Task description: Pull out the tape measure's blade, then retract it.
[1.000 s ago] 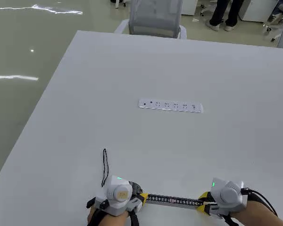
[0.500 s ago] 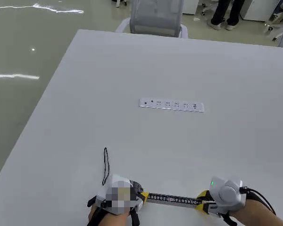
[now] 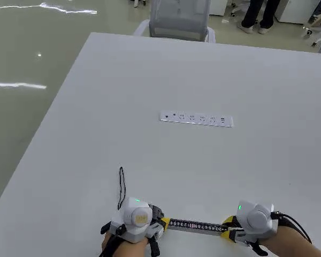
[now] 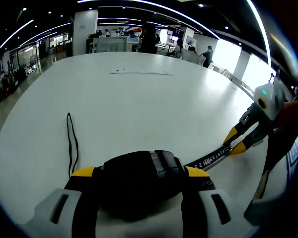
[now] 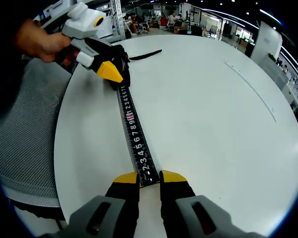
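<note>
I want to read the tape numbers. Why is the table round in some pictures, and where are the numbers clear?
Right gripper view: the fisheye lens bends the table round, yet the blade numbers are sharp. Left gripper view: same bulge, numbers small. Head view: table edges straight, numbers too tiny, glare streaks on the floor.

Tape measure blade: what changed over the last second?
The right gripper eased slightly toward the left gripper, so the exposed blade looks a little shorter. Both stay shut, left on the tape measure case, right on the blade tip. Lanyard and power strip unmoved.
</note>
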